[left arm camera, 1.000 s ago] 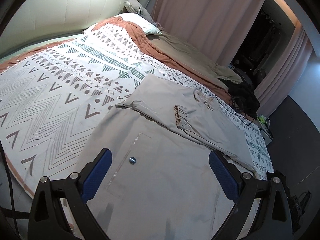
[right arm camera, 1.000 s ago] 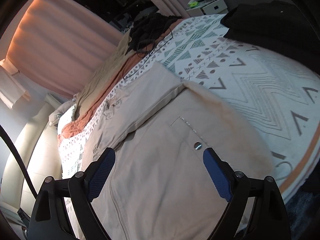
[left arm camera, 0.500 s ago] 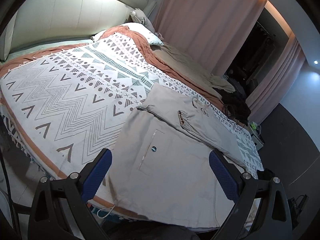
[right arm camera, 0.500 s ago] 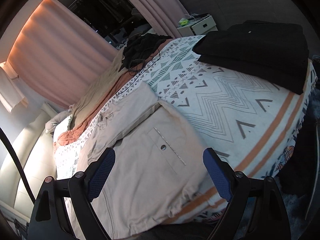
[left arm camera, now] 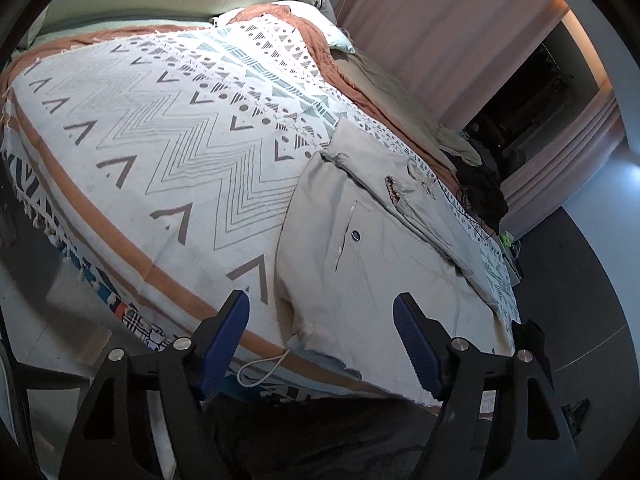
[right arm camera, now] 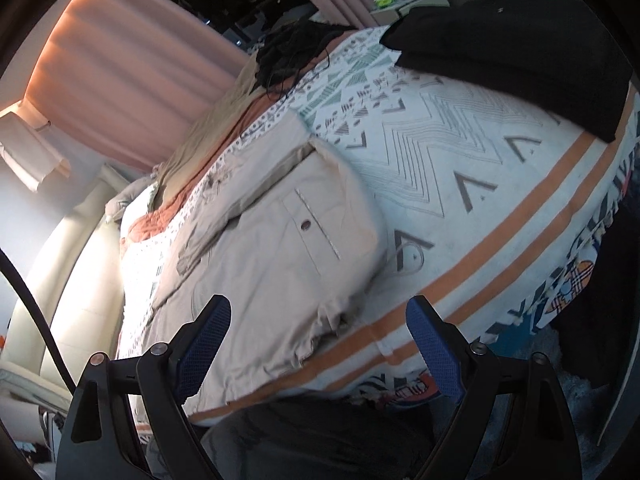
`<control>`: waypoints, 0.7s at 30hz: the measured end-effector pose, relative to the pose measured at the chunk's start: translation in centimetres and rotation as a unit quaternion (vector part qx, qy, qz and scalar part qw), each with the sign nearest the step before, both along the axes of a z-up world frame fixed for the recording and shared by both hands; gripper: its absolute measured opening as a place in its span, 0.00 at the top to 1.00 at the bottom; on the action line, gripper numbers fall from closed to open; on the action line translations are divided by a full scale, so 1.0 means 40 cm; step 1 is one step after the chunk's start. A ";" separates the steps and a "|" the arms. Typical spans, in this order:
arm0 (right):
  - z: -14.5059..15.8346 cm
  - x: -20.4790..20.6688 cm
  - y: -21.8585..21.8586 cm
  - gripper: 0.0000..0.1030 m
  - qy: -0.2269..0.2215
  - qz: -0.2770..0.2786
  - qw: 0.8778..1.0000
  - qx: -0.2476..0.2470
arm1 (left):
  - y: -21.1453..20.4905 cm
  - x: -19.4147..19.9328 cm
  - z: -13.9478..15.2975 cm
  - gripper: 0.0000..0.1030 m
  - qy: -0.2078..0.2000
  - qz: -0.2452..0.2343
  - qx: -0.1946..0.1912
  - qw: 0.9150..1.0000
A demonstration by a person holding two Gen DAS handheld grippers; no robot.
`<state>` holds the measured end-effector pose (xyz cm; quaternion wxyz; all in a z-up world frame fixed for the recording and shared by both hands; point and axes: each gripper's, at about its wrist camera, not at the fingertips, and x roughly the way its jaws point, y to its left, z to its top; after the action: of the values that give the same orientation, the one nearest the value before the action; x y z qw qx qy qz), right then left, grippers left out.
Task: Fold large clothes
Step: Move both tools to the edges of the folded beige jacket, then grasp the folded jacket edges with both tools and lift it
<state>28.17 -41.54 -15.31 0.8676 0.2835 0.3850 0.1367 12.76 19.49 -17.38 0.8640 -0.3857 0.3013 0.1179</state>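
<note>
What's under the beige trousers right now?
The trousers lie on the patterned blanket, near its striped edge. A white cord loop shows by their corner. Anything beneath the fabric is covered.

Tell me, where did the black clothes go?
The folded black clothes sit at the upper right of the right wrist view, on the patterned bedspread, right of the beige trousers.

Left gripper [left arm camera: 322, 334]: angled downward, blue pads apart, jaws have just been closing, nothing pressed between the pads. Right gripper [right arm camera: 318, 338]: angled downward likewise, jaws standing wide, blue pads [right arm camera: 434, 354] gripping nothing.
</note>
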 end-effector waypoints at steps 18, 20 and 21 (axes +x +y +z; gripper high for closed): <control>-0.156 0.216 0.034 0.43 0.092 0.034 0.990 0.099 | 0.071 0.123 -0.144 0.41 0.051 -0.011 -0.087 0.995; -0.162 0.237 0.039 0.43 0.096 0.035 0.990 0.100 | 0.073 0.141 -0.155 0.42 0.051 -0.017 -0.095 0.994; -0.166 0.246 0.048 0.43 0.096 0.034 0.990 0.099 | 0.073 0.150 -0.156 0.42 0.051 -0.020 -0.096 0.994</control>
<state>38.00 -39.61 -21.96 0.7891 0.3664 0.4606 0.1757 18.76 22.41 -23.62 0.8089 -0.4541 0.3625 0.0904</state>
